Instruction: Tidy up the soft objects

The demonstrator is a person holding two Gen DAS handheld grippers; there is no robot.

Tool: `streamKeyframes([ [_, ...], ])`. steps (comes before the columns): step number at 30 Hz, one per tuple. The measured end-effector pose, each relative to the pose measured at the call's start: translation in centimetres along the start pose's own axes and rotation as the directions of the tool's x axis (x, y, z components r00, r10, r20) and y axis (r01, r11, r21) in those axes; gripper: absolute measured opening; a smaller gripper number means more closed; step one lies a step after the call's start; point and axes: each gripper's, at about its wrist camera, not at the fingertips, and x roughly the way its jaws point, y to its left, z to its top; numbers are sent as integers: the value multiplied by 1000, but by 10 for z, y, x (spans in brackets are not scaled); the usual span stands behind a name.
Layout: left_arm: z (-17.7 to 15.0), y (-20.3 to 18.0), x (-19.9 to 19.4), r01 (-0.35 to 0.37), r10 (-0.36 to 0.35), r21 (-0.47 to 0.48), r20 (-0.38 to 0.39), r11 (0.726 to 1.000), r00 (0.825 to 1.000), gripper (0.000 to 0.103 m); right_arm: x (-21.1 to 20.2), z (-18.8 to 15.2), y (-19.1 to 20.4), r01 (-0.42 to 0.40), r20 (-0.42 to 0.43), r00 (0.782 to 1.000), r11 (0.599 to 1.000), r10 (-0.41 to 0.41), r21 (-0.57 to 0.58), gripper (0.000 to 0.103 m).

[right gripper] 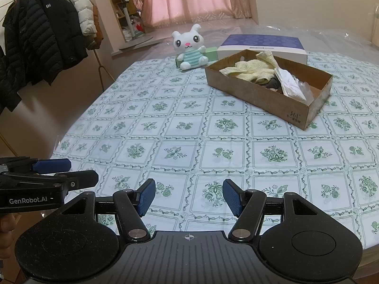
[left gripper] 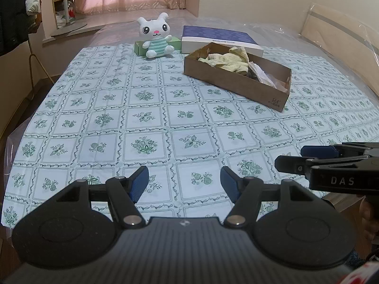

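A white plush rabbit (left gripper: 156, 38) (right gripper: 190, 49) in a green striped shirt sits upright at the far side of the floral cloth, leaning on a small green box (left gripper: 141, 48). A brown cardboard box (left gripper: 258, 89) (right gripper: 298, 112) to its right holds a pale yellow towel (left gripper: 231, 60) (right gripper: 253, 69) and crumpled white and dark pieces. My left gripper (left gripper: 184, 184) hovers open and empty over the cloth's near edge. My right gripper (right gripper: 189, 197) is beside it, also open and empty. Each shows from the side in the other's view.
A flat purple-and-white box (left gripper: 220, 39) (right gripper: 263, 45) lies behind the cardboard box. The green-patterned cloth (left gripper: 146, 118) covers a plastic-wrapped bed. A coat rack with dark and white jackets (right gripper: 45, 35) stands at the left. Pink curtains hang at the back.
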Motion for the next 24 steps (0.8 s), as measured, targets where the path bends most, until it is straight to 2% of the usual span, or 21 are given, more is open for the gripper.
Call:
streamKeyframes([
  [24,1,-2,1,2,-2,4,1,1000,1000,65,-1,0,-2,3,-1,1000,1000,-3,1,63],
])
